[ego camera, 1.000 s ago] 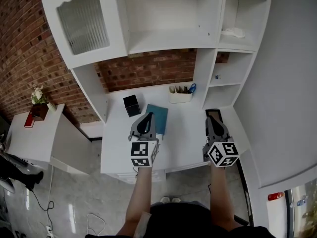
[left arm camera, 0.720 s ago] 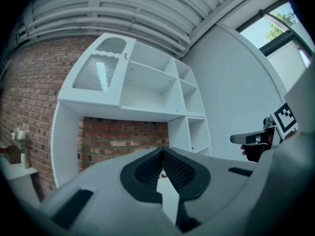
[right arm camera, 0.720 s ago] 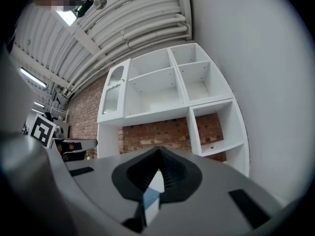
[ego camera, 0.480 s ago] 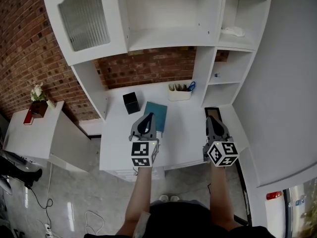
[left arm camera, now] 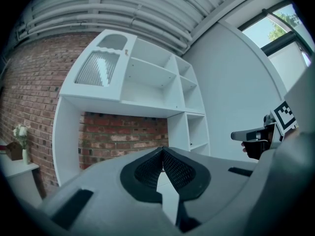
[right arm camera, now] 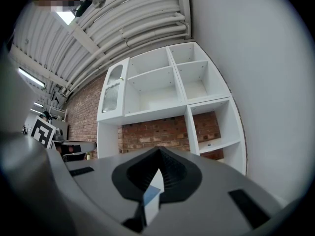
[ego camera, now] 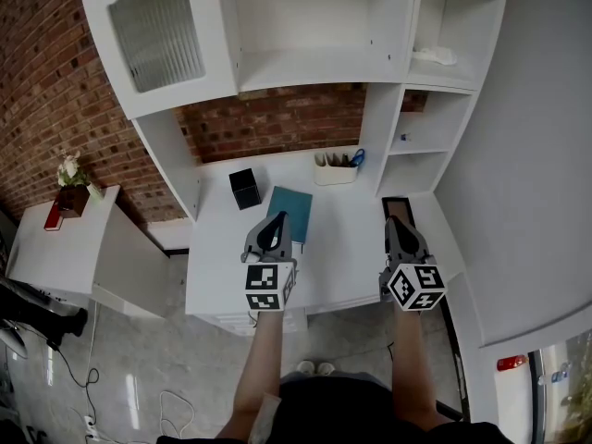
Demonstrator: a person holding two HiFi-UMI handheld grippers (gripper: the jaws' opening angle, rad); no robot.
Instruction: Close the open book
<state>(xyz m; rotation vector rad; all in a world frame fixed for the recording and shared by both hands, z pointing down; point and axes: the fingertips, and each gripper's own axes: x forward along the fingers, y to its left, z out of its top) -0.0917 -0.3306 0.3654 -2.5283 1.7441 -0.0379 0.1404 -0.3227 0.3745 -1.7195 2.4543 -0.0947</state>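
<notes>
A teal book [ego camera: 289, 213] lies flat and closed on the white desk [ego camera: 347, 248] in the head view. My left gripper [ego camera: 275, 226] hangs over the book's near left corner, its jaws shut with nothing between them; in its own view the left gripper [left arm camera: 163, 152] points level at the brick back wall. My right gripper [ego camera: 394, 226] is held above the desk's right end, apart from the book. Seen in its own view, the right gripper [right arm camera: 158, 150] has its pads meeting at the tip and holds nothing.
A black box [ego camera: 245, 191] stands left of the book and a white pen holder [ego camera: 337, 173] sits at the back of the desk. White shelves [ego camera: 314, 35] rise above. A low white cabinet [ego camera: 69, 248] with flowers stands at the left.
</notes>
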